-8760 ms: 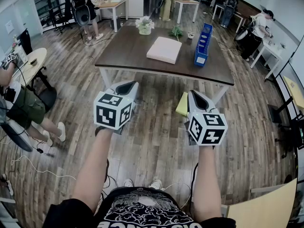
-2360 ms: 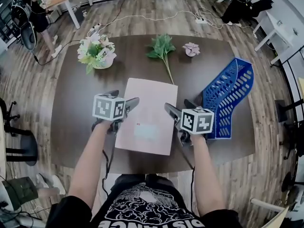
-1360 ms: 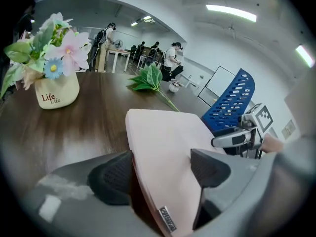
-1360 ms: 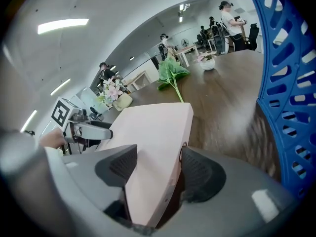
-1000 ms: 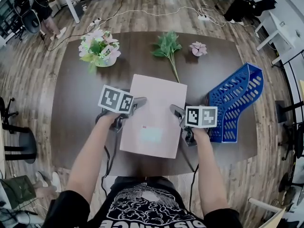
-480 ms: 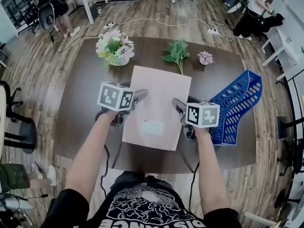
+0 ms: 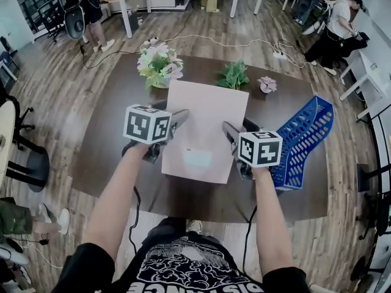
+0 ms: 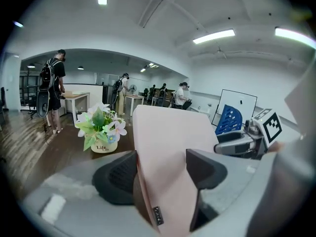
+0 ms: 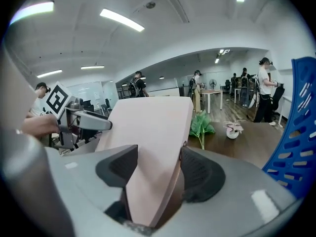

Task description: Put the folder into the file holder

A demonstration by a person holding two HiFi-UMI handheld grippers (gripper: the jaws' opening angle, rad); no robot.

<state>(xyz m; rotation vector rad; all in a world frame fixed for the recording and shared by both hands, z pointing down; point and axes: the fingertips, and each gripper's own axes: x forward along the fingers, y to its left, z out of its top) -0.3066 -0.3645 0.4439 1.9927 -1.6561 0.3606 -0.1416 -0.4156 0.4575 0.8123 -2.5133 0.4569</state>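
Left gripper [image 7: 180,116] jaws are closing on, and right gripper [image 7: 227,129] is pinching, opposite edges of the pale pink rectangular folder [image 7: 208,124], tilting above the dark wooden desk [image 7: 116,145] middle; a loose left grip is risking it slipping before reaching the blue slotted plastic file holder [image 7: 302,139] at the desk's right edge.

I can read one word: "Life", in dark letters on the white flower pot [image 8: 101,146]. The big white letters on the person's black shirt [image 7: 183,267] are cut off at the edge, so I can't read them. The pale label [image 7: 197,159] on the pink folder [image 7: 204,118] is too blurry for me.
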